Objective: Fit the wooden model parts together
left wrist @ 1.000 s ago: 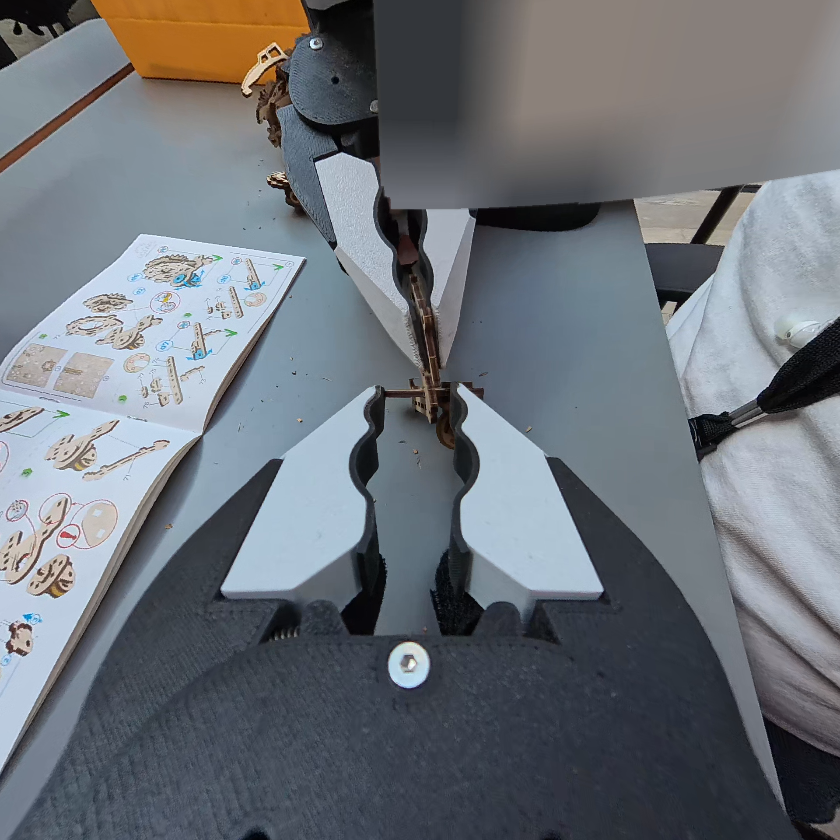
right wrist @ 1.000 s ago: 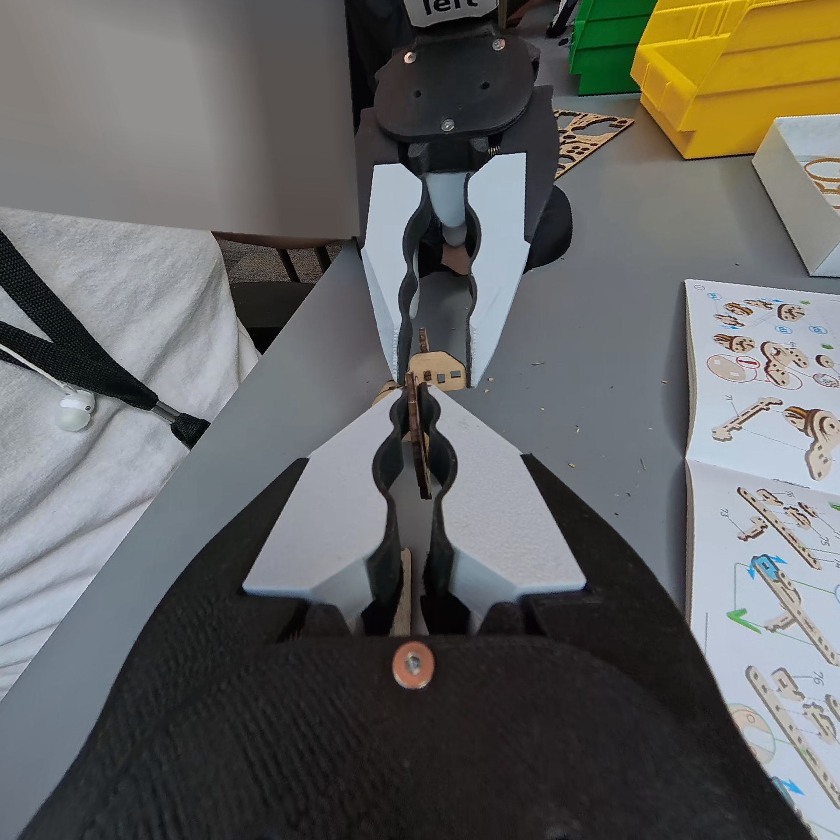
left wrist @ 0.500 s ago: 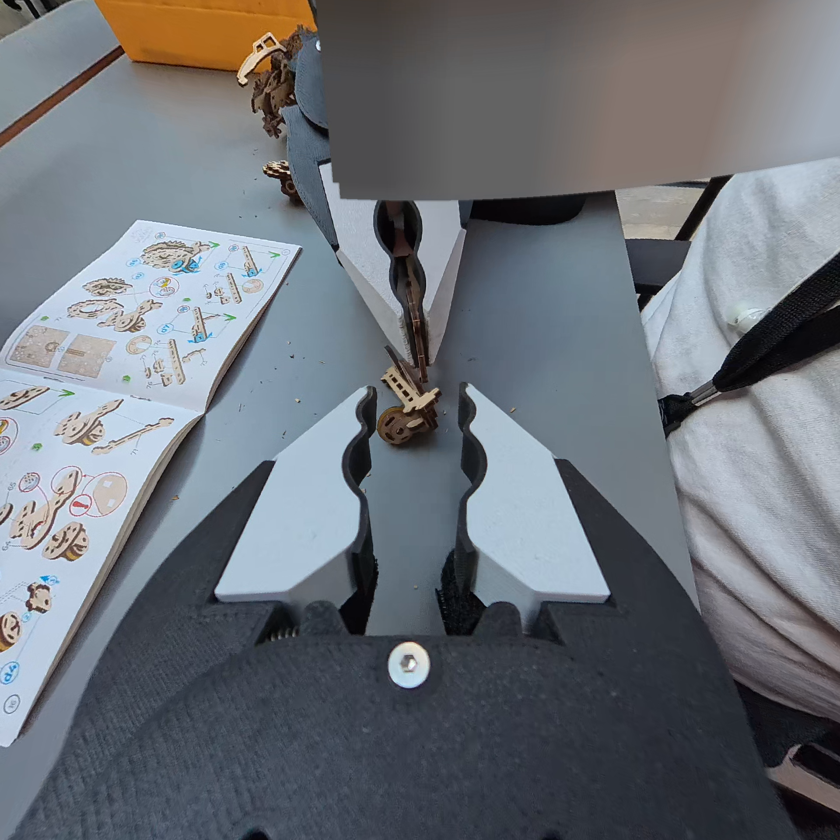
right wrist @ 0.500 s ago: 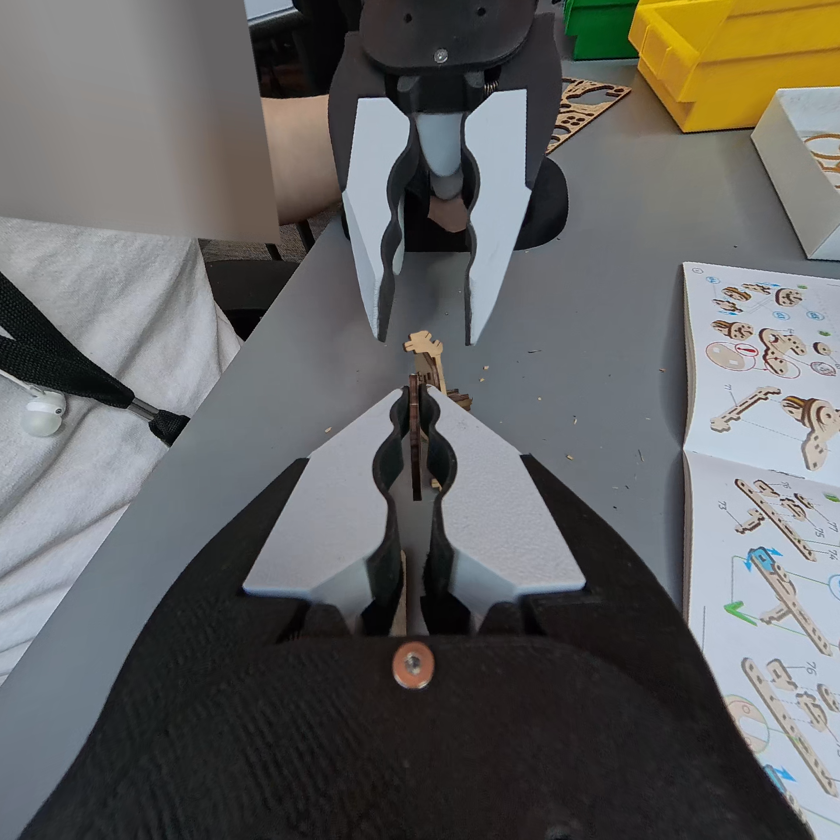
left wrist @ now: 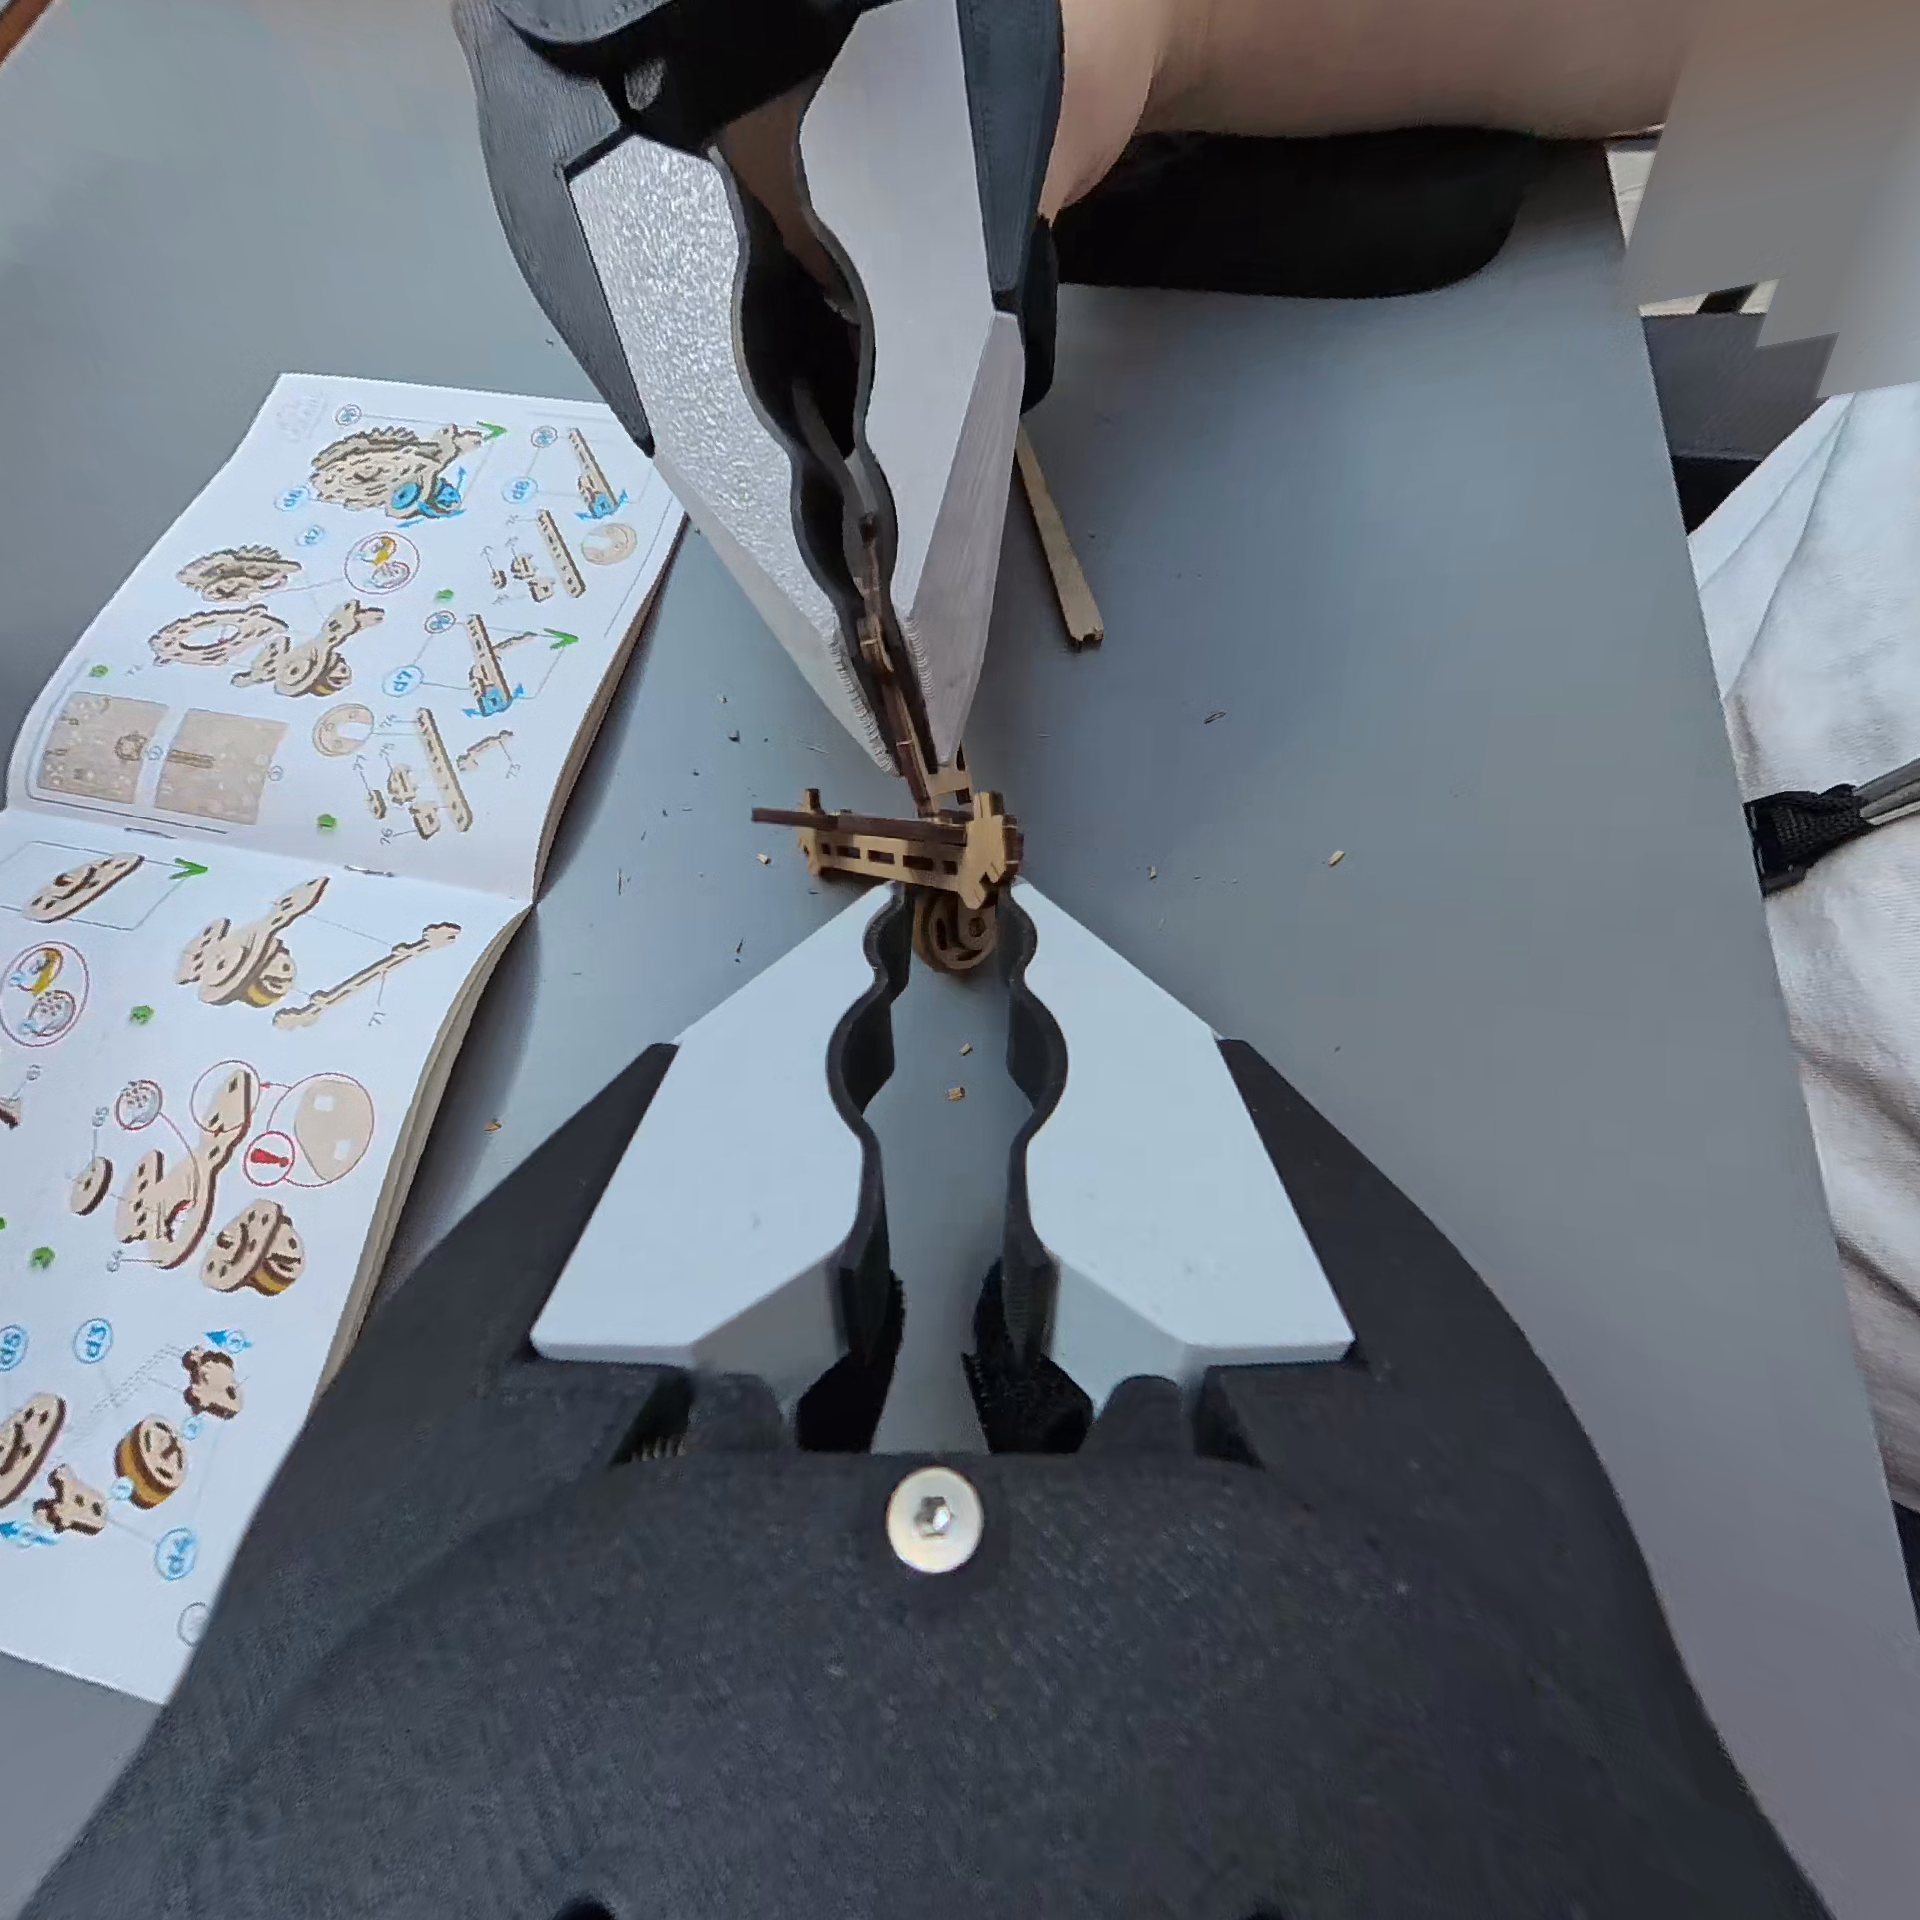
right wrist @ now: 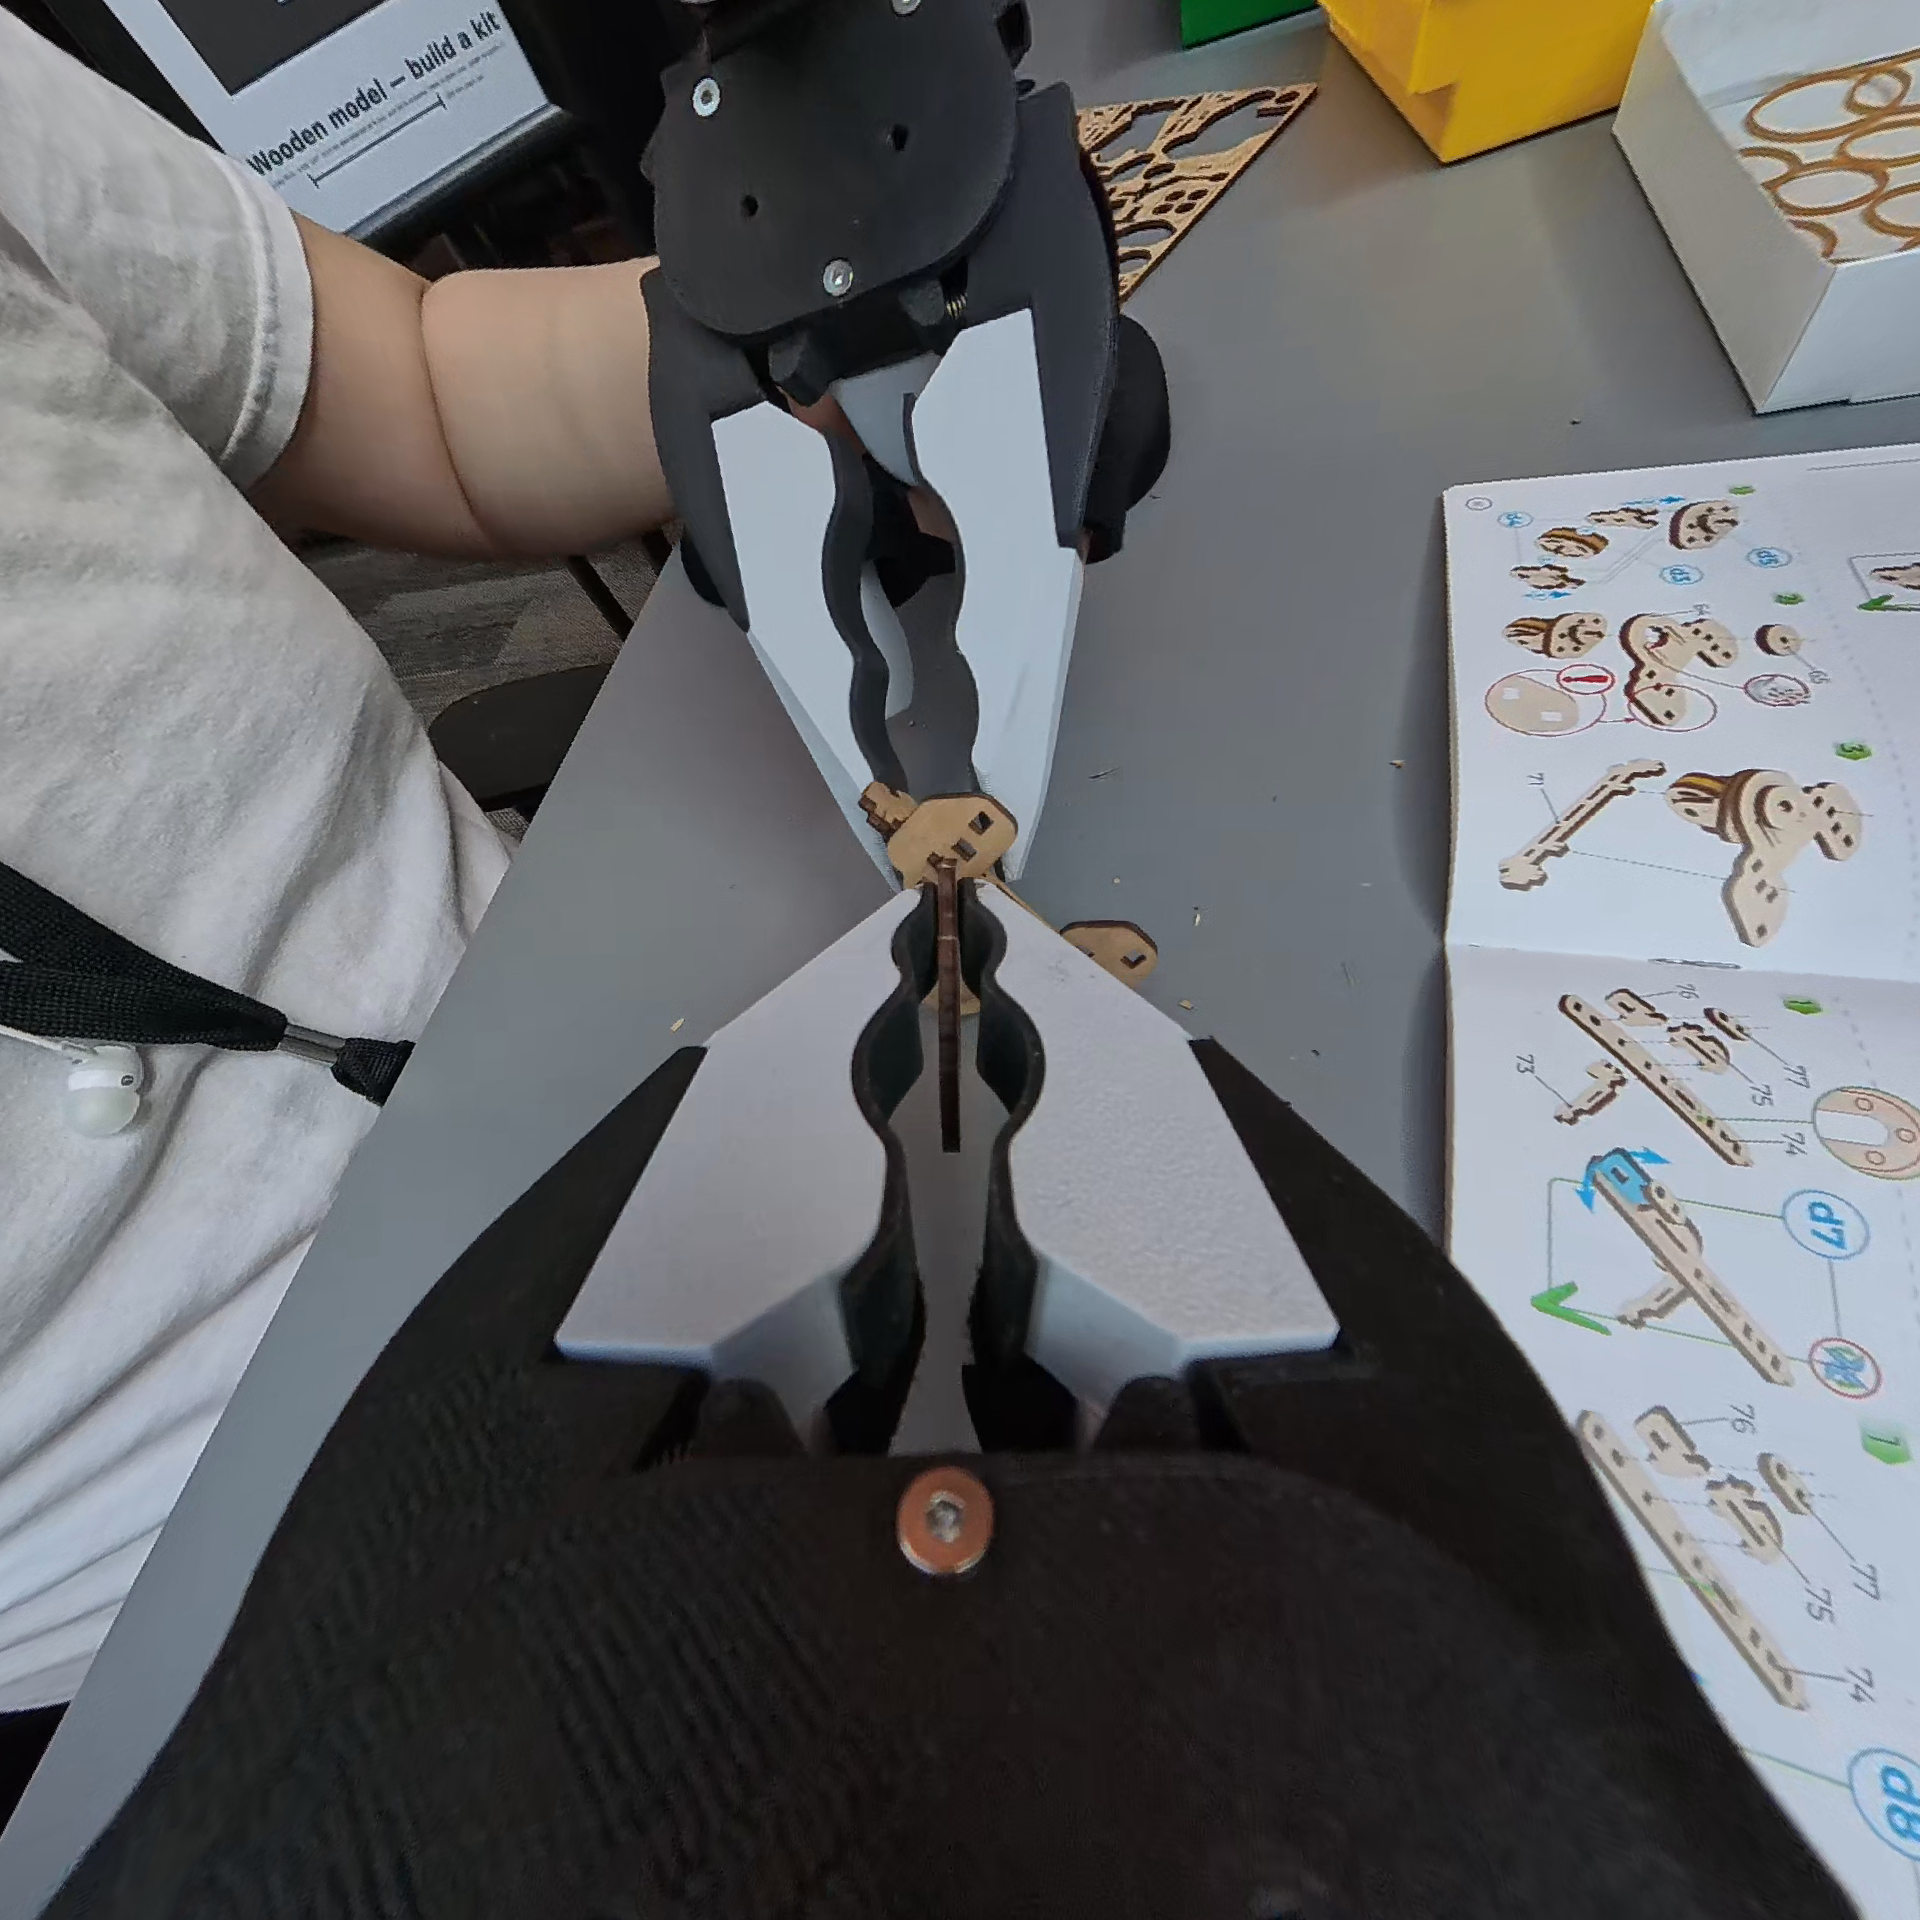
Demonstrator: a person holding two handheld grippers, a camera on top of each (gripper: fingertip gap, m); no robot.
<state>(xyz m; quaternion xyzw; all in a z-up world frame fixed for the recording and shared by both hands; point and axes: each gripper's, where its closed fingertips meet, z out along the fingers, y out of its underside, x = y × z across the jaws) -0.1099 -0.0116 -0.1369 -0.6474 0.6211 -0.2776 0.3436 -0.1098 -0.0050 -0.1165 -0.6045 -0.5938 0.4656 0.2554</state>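
Observation:
A small wooden sub-assembly with a wheel and a slotted bar sits just above the grey table. My left gripper is shut on its wheel end; the right wrist view shows the left gripper from the front, holding the part. My right gripper is shut on a thin flat wooden strip, seen edge-on. In the left wrist view the right gripper comes down from above, and the strip's tip touches the sub-assembly's top.
An open instruction booklet lies on the table, also in the right wrist view. A loose wooden stick lies behind. A cut-out wooden sheet, yellow bin and white box stand farther off. A person's torso is at the table edge. My two grippers' fingertips are within a few centimetres of each other. The loose wooden stick sits 9 cm or so from the ends of my right fingers.
Half a second ago my left gripper was open with the sub-assembly lying on the table. Now it is shut on it, and the right gripper's strip has come down onto it.

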